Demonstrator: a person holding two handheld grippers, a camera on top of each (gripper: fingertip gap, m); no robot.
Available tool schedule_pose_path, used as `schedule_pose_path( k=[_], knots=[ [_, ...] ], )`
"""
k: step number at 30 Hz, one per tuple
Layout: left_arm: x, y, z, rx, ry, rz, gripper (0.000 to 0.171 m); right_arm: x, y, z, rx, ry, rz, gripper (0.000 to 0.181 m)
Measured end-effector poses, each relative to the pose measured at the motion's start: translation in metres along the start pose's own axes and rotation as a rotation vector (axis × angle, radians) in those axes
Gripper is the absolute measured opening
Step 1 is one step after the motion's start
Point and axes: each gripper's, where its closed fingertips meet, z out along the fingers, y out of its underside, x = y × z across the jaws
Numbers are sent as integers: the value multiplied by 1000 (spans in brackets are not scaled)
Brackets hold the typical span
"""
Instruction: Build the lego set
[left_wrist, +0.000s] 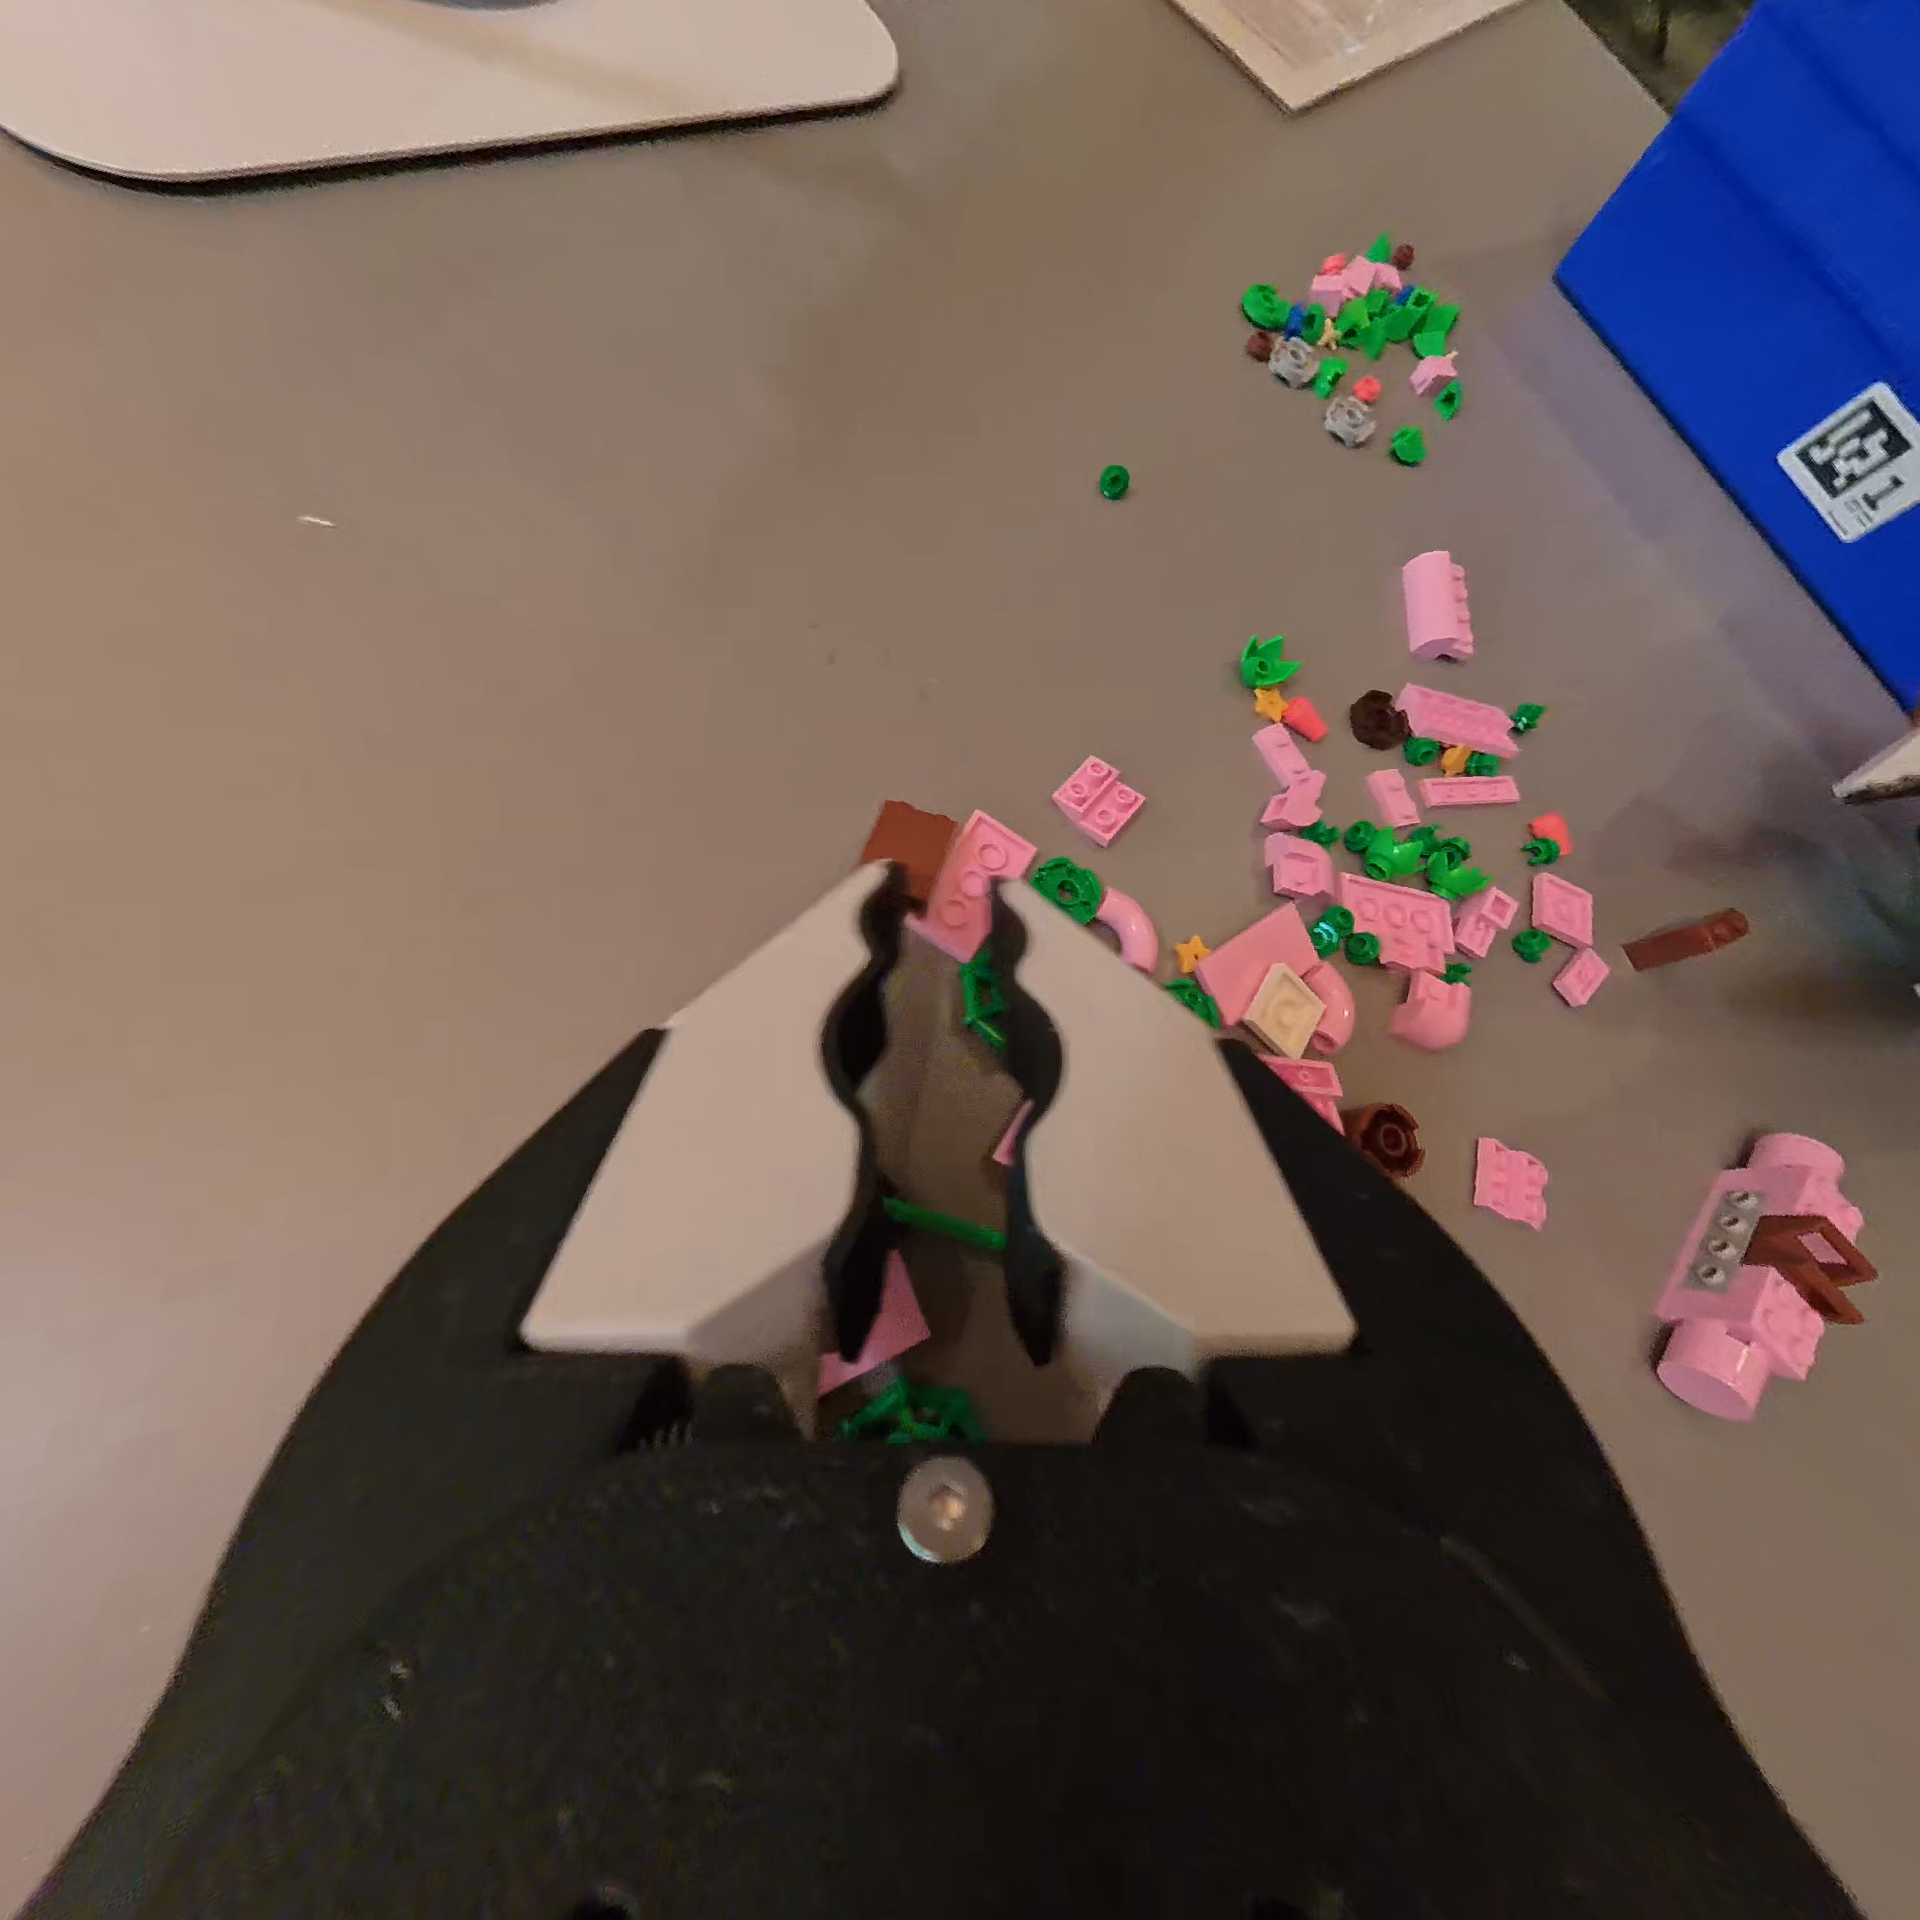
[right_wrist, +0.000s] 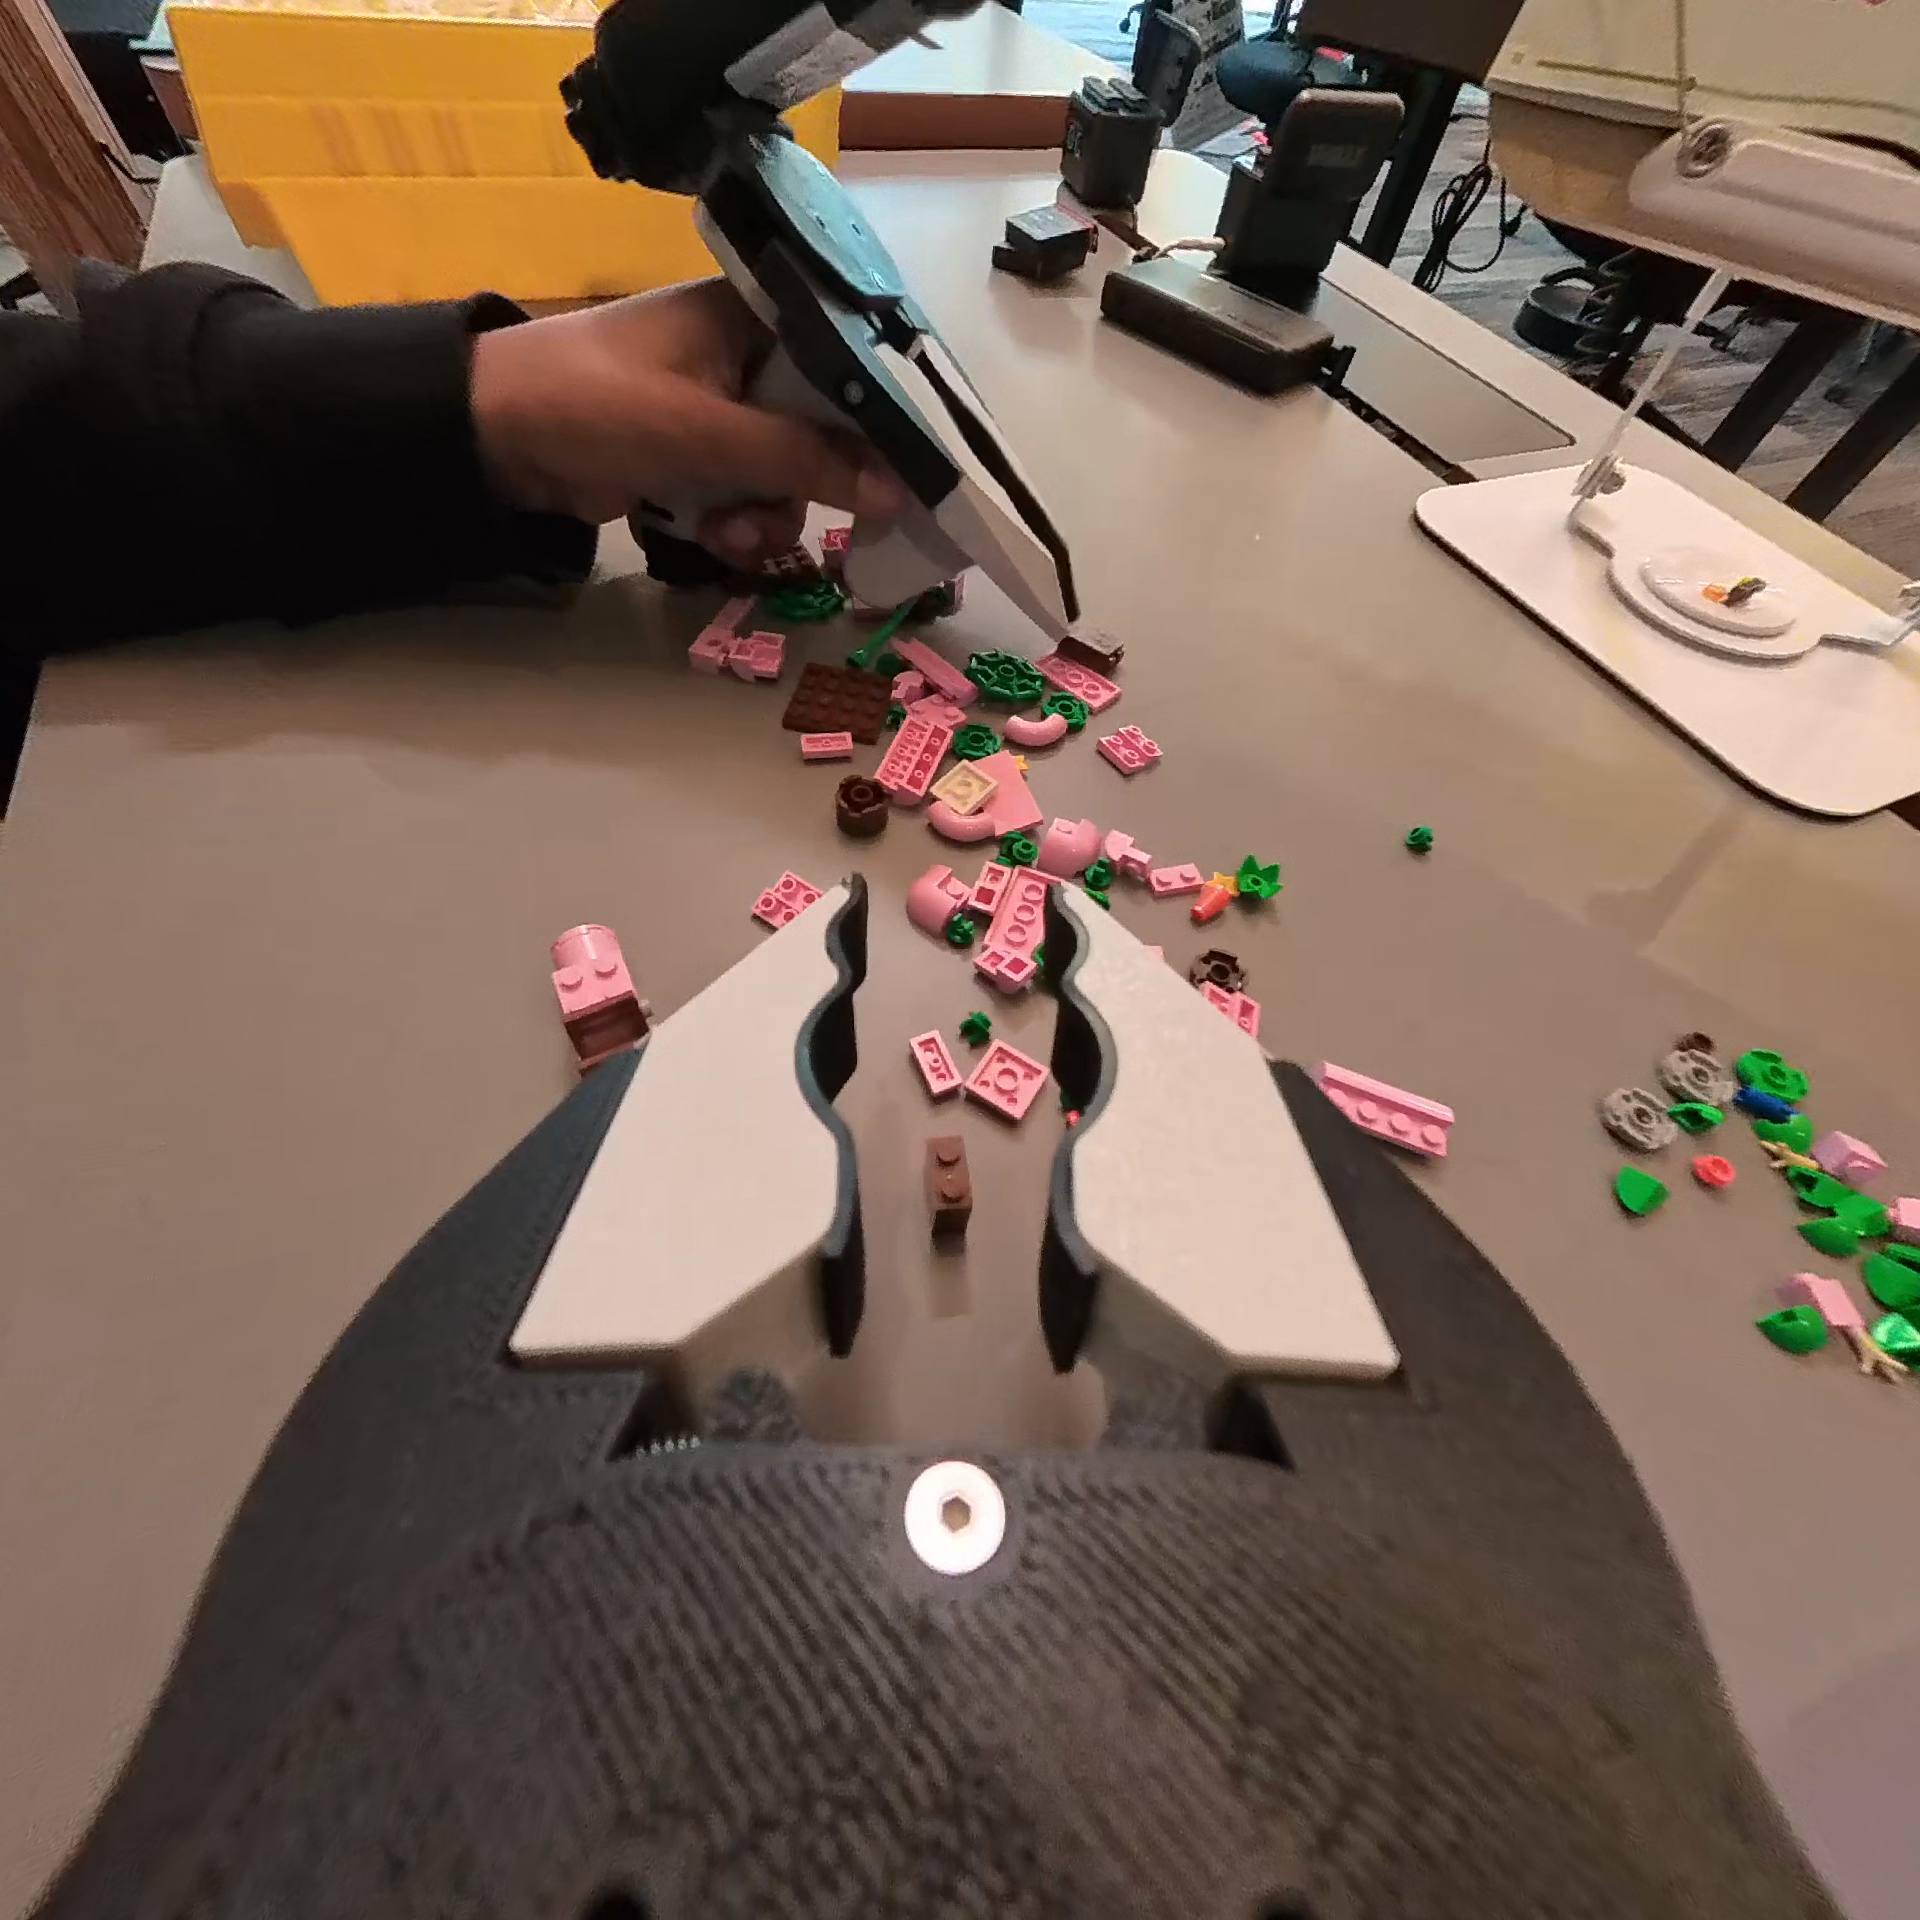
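My left gripper reaches down to the table at the near end of a scatter of loose bricks. Its jaws stand narrowly apart. A small brown brick lies against the left fingertip, and the end of a pink plate lies against the right one. The right wrist view shows the left gripper held in a hand, tips on the table at the brown brick. My right gripper is open and hovers over pink plates and a small brown brick.
A pink sub-assembly with a brown part lies apart from the scatter. A small pile of green and grey bits lies by a blue box. A white stand base and a yellow bin stand at the table's edges.
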Motion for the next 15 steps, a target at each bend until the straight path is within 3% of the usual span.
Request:
schedule_pose_path(
  k=[1,3,9,10,11,15],
  knots=[
    [-4,-2,-1,13,-16,-11,35,0,0,0,0,2,0,32],
    [-5,-11,-1,59,-15,6,50,1,1,-1,-2,4,0,32],
    [-14,0,12,-52,-48,-11,43,1,2,-1,-12,10,-4,32],
    [-14,1,11,-57,-50,-5,37,1,2,-1,-13,11,-5,32],
    [-13,4,11,-75,-44,15,18,1,2,-1,-14,12,-4,32],
    [-11,-8,-1,-4,-77,107,17,3,2,-1,-14,19,-4,32]
  ],
)
